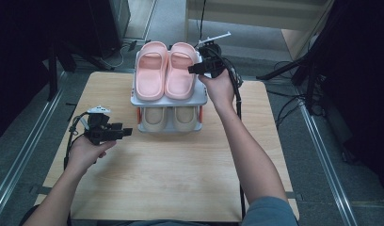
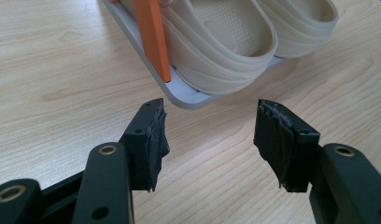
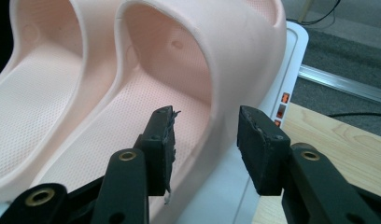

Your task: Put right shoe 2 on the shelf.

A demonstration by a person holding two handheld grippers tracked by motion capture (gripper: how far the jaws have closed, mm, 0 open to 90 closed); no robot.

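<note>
Here, nearest me, my left gripper (image 1: 125, 132) rests low over the bare wooden table (image 1: 171, 179) at about eight o'clock from the shoe rack (image 1: 169, 100), jaws spread wide with nothing between them; in the left gripper view they aim at the corner of the rack's lower shelf, where the beige slippers (image 1: 170, 118) sit beside an orange post (image 2: 153, 37). I judge that hand is parked there so it stays out of the working arm's way. Farther off, my right gripper (image 1: 194, 69) sits at roughly two o'clock on the rack's upper shelf, beside the right one of the pink slippers (image 1: 181, 70). In the right gripper view its jaws straddle that slipper's outer side wall, part open, and I see a gap on either side of the wall, so I read it as not gripped. The pair sits side by side, heels towards me, which I take as stowed for good. The beige pair is half hidden under the upper shelf, the slipper toes are cut off in both gripper views, and the right fingertips are hard to make out from above.
</note>
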